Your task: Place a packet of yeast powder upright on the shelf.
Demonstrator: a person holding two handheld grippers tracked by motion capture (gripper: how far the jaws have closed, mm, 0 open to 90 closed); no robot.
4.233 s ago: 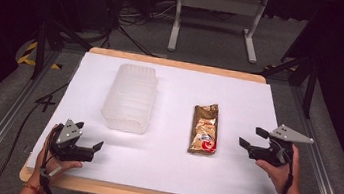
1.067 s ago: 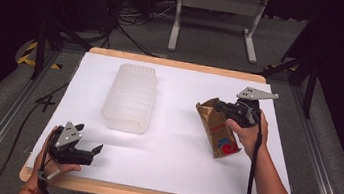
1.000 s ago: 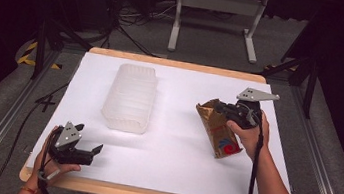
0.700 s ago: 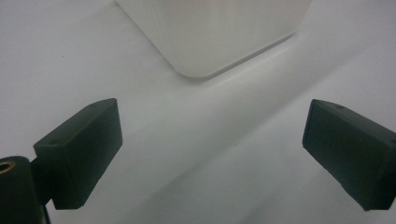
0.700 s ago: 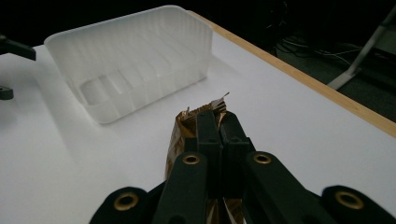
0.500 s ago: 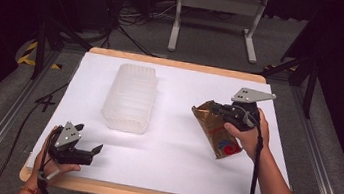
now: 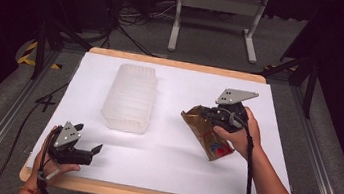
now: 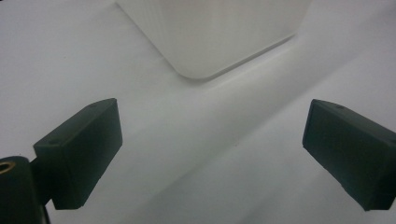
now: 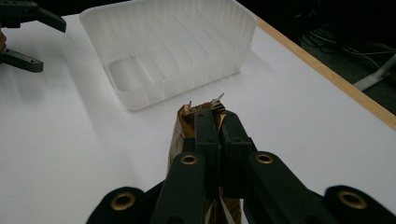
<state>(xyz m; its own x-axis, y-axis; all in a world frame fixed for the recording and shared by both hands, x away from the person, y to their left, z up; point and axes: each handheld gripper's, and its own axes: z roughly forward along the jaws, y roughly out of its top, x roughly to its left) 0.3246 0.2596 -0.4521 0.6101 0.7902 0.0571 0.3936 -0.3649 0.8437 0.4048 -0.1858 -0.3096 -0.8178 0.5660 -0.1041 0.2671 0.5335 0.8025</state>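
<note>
Clear white table [image 7: 163, 151] between the grippers; only obstacle is the plastic tub [image 7: 130, 96] left of centre, far side open

No text, brand or number can be read anywhere. The brown packet [image 7: 208, 132] carries a red mark with small print near its lower end, but in the high view it is too small and blurred to make out. Its printed face is hidden in the right gripper view.
</note>
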